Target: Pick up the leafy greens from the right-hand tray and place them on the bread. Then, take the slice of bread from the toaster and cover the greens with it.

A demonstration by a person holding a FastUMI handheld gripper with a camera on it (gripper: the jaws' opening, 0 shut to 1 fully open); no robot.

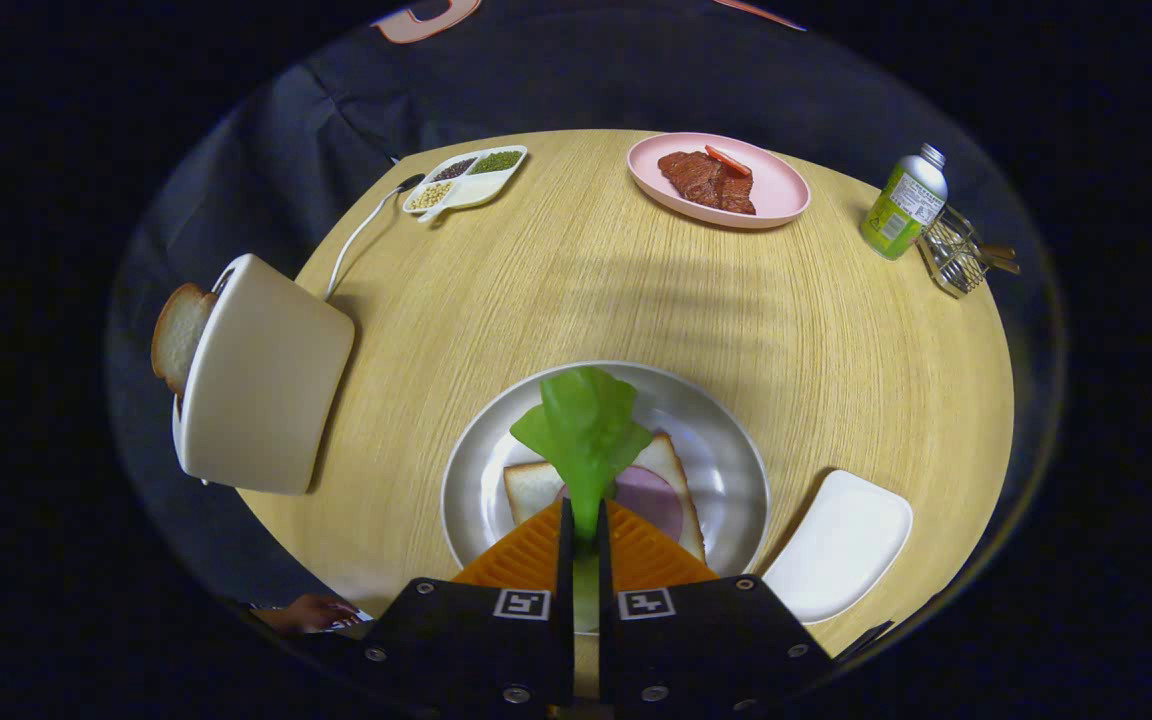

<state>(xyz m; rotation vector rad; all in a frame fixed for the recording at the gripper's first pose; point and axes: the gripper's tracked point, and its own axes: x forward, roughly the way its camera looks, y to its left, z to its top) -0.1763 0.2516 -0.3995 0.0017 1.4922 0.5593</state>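
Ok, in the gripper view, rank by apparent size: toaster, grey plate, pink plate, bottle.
1. grey plate, under the greens the gripper holds
2. toaster
3. pink plate
4. bottle
The fisheye enlarges near things, so the top two may not reflect true size.

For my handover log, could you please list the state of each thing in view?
gripper: shut on the leafy greens
leafy greens: held above the bread
bread: flat on the grey plate, pink slice on top
toaster: one slice sticking out
white tray: empty
bottle: capped
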